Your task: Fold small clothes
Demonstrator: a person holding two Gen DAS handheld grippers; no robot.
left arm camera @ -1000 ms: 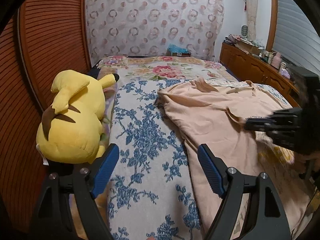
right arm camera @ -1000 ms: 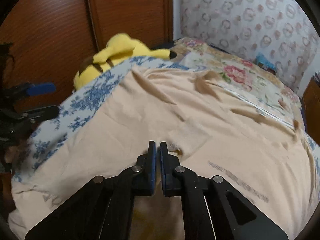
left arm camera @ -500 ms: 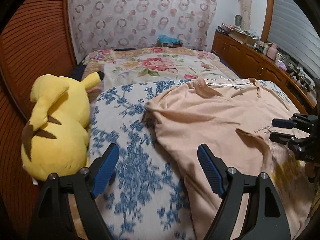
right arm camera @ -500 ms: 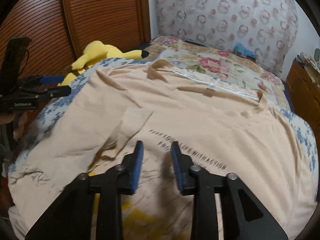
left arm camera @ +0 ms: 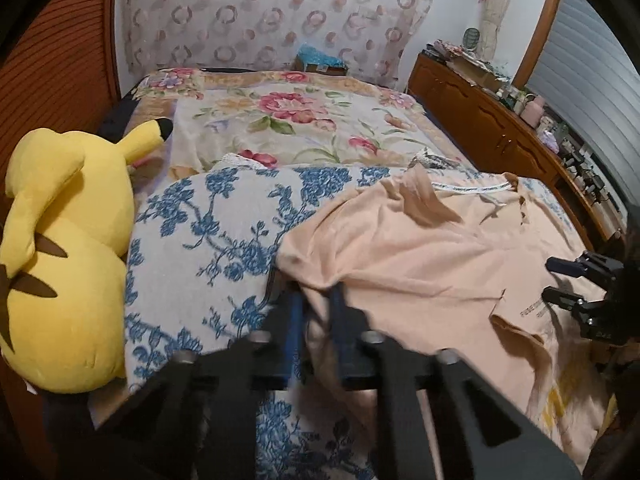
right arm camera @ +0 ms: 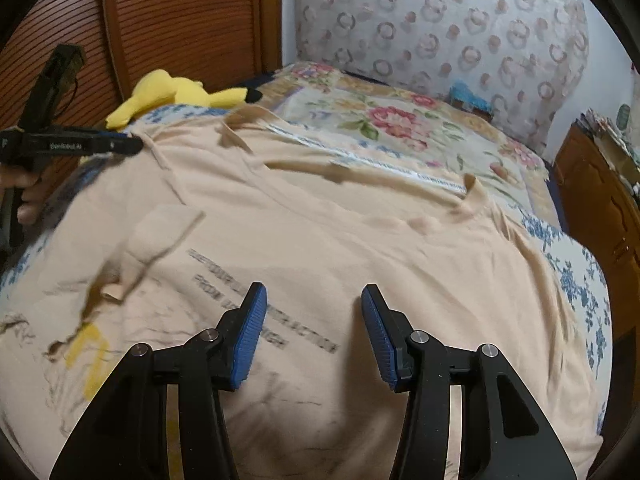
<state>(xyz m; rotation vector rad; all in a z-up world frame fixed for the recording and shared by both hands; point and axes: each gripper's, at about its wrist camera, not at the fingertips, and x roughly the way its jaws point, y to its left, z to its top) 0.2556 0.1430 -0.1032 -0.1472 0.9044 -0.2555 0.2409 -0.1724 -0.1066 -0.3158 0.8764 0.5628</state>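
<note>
My left tool (left arm camera: 316, 312) has just clamped its jaws on the side edge of the peach cotton T-shirt (left arm camera: 420, 264), where the cloth bunches up between the blue pads. I pinch that edge because a fold, as I judge it, starts from a held edge that can be carried across the body of the garment. My right tool (right arm camera: 312, 328) has just been letting its jaws apart and now hangs open over the printed chest, with nothing between its blue ribbed pads (right arm camera: 250, 336); I read that as a release, freeing it to find its own hold.

The T-shirt lies spread on the blue-flowered white bedspread (left arm camera: 208, 248) at the near end of the bed, print upward, its neckline away from me toward the rose-patterned blanket (left arm camera: 296, 128). One short sleeve (right arm camera: 160, 236) lies turned in over the chest beside the grey lettering, which suggests the folding is begun but far from done. The yellow plush toy with black-tipped ears (left arm camera: 68, 248) lies just beside the bedspread against the wooden louvred wall, clear of the cloth.

By count: two tools, one T-shirt, one plush toy, one blue-flowered bedspread, one rose blanket. A wooden sideboard (left arm camera: 500, 128) runs along the far side, too cluttered to count.
</note>
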